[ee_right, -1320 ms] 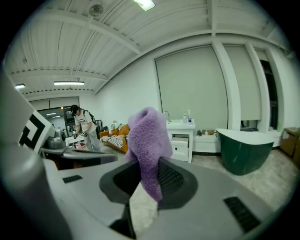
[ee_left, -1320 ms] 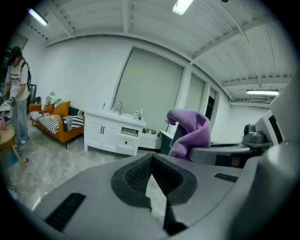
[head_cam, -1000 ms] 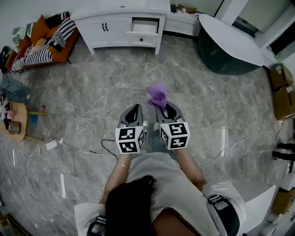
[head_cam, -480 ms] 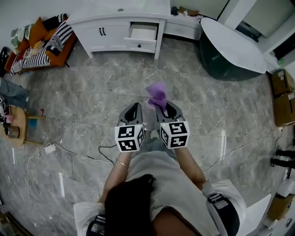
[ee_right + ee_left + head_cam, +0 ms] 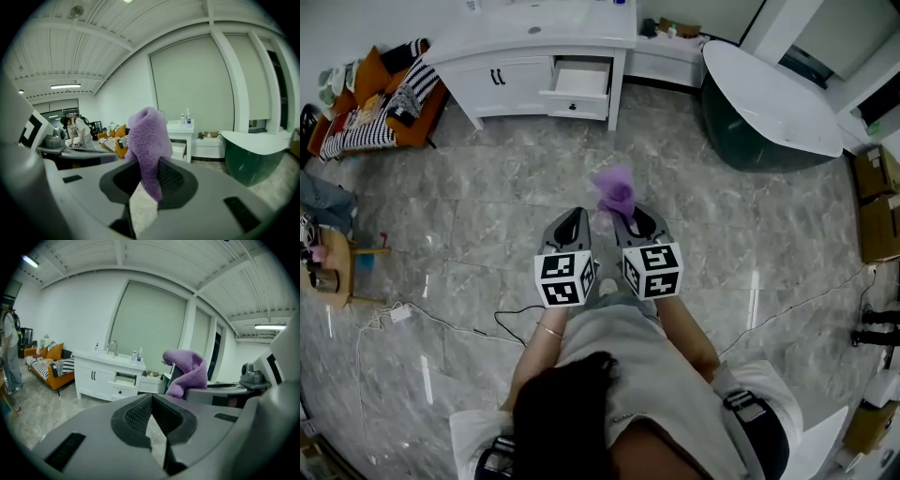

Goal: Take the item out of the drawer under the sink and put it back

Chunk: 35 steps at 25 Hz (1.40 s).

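Observation:
A purple cloth (image 5: 615, 192) (image 5: 147, 145) is pinched between the jaws of my right gripper (image 5: 623, 222) (image 5: 149, 180), which is shut on it; the cloth sticks up past the fingertips. My left gripper (image 5: 571, 225) (image 5: 151, 409) rides beside it, shut with nothing between its jaws. The cloth (image 5: 187, 371) also shows at the right of the left gripper view. Ahead stands the white sink cabinet (image 5: 502, 80) with its drawer (image 5: 578, 86) pulled open. Both grippers hang over the grey floor, well short of the drawer.
A dark green bathtub with a white rim (image 5: 769, 103) stands at the right of the cabinet. An orange sofa with striped cushions (image 5: 370, 108) is at the left. A small round table (image 5: 328, 262) and a cable (image 5: 469, 323) lie on the floor at the left. Cardboard boxes (image 5: 877, 187) line the right wall.
The cabinet and its open drawer have come lower in the head view and stand closer. Both grippers keep the same pose, with the purple cloth still held in the right one.

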### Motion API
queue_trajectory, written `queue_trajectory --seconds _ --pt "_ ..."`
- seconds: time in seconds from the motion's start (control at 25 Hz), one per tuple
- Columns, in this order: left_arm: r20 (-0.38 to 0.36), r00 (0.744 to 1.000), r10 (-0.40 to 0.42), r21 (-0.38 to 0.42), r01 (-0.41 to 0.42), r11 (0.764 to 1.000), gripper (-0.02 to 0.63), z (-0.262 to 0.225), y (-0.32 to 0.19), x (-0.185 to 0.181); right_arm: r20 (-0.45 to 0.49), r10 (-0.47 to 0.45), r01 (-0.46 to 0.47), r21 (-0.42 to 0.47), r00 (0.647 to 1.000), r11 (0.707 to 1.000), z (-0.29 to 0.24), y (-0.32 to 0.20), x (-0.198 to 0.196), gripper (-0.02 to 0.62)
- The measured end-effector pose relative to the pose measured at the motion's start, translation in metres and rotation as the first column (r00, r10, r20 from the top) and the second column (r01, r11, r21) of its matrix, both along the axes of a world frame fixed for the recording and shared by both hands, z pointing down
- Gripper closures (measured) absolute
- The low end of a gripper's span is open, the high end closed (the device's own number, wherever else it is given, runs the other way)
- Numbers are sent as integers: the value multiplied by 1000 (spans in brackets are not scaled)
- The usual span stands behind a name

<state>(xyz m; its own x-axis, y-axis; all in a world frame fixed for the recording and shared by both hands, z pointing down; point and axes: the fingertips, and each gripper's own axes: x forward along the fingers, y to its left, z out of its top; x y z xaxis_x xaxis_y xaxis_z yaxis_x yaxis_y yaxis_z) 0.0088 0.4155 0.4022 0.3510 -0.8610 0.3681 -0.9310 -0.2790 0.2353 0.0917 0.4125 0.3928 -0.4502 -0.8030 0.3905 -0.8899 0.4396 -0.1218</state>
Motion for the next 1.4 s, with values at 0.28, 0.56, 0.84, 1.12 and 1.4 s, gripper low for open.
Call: queue_trajectory --seconds 0.28,0.56,0.84,1.12,1.4 --pt "4 1000 4 -2 -4 1000 601 0 -28 30 4 9 -9 -6 1000 1000 0 -31 31 500" --pt "0 1000 -18 -18 18 1000 601 7 -35 33 -6 -2 2 -22 1000 1000 7 -42 37 499" --pt "11 998 -61 -18 61 998 601 7 -35 31 43 -12 14 -39 999 999 9 -42 43 499" --pt "29 999 -43 -29 44 999 601 14 -41 32 25 -2 3 -49 1000 999 17 -42 43 499" --pt "30 999 -18 -30 19 999 601 17 -61 35 -10 26 -26 -42 1000 999 19 -63 48 499"
